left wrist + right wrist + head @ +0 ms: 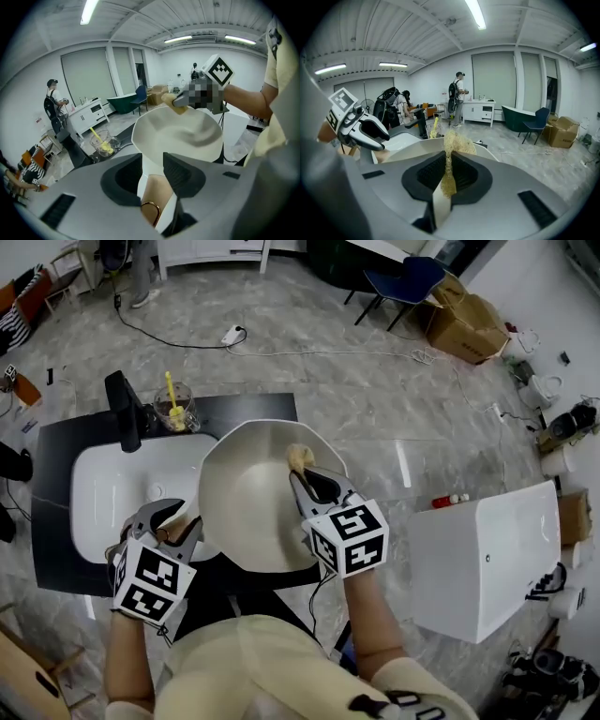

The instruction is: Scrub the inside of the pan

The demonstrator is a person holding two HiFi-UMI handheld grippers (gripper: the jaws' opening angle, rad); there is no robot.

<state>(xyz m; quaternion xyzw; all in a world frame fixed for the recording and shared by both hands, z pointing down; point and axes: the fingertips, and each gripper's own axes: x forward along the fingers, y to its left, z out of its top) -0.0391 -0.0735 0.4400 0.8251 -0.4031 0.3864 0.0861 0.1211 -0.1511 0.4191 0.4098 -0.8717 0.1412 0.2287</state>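
A cream-white pan [248,502] is held tilted over the white sink [112,486]. My left gripper [178,521] is at the pan's near left side, shut on its beige handle [157,192], which carries a copper ring. The pan's bowl [178,136] opens ahead of those jaws. My right gripper [302,468] is shut on a yellow scrub sponge [299,457], which rests against the pan's inner wall near the far rim. In the right gripper view the sponge [449,159] is squeezed thin between the jaws, with the pan's rim [408,152] beneath it.
A black faucet [122,409] and a glass jar with a yellow brush [173,407] stand behind the sink on the dark counter [253,407]. A white cabinet [483,559] is at my right. A blue chair [408,282] and cardboard boxes [469,324] stand farther off.
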